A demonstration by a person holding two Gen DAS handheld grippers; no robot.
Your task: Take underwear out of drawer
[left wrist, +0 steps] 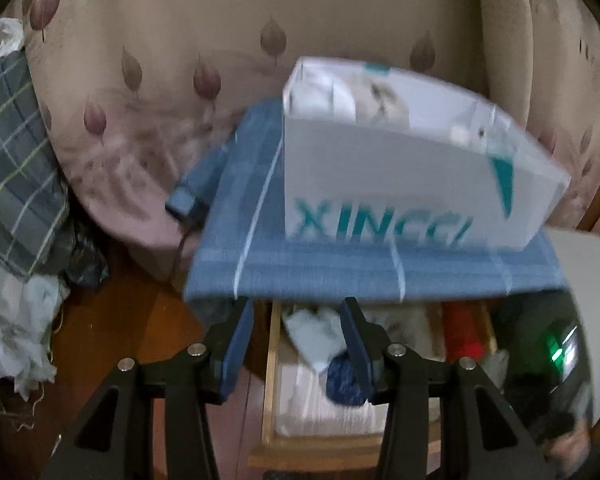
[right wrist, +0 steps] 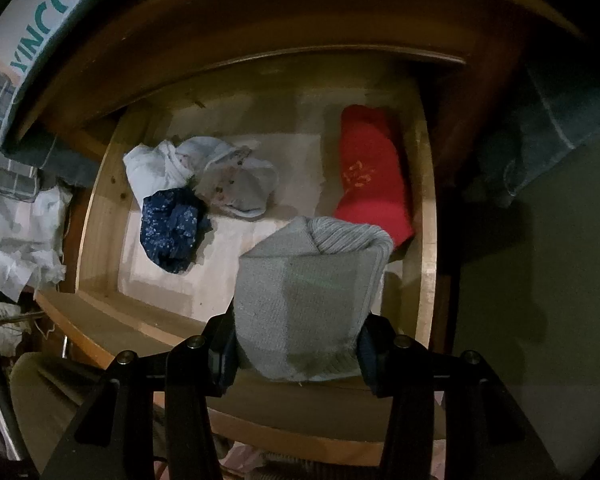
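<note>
The right gripper (right wrist: pixel 296 364) has its jaws closed on a folded grey knit garment (right wrist: pixel 306 300), which sits above the front of the open wooden drawer (right wrist: pixel 428 216). Whether this grey piece is underwear cannot be told; it looks more like ribbed knitwear.

The left gripper (left wrist: pixel 296 344) is empty. Its jaws stand partly open with nothing between them, pointed at the left part of the drawer below the blue checked cloth (left wrist: pixel 340 268) that carries the white box (left wrist: pixel 400 184).

Items left in the drawer:
- a dark blue patterned garment (right wrist: pixel 172 232), crumpled, at the left;
- a pale crumpled garment (right wrist: pixel 220 176), touching it, behind;
- a red folded piece (right wrist: pixel 372 176), against the right wall.

Procedure:
1. Lift the grey garment straight up until its hanging edge clears the drawer front, then carry it away.
2. Bring the left jaws down over the dark blue garment only, and keep them off the overhanging cloth.
3. Pinch a thick fold. The two crumpled pieces touch, so a shallow grasp is likely to drag both.
</note>
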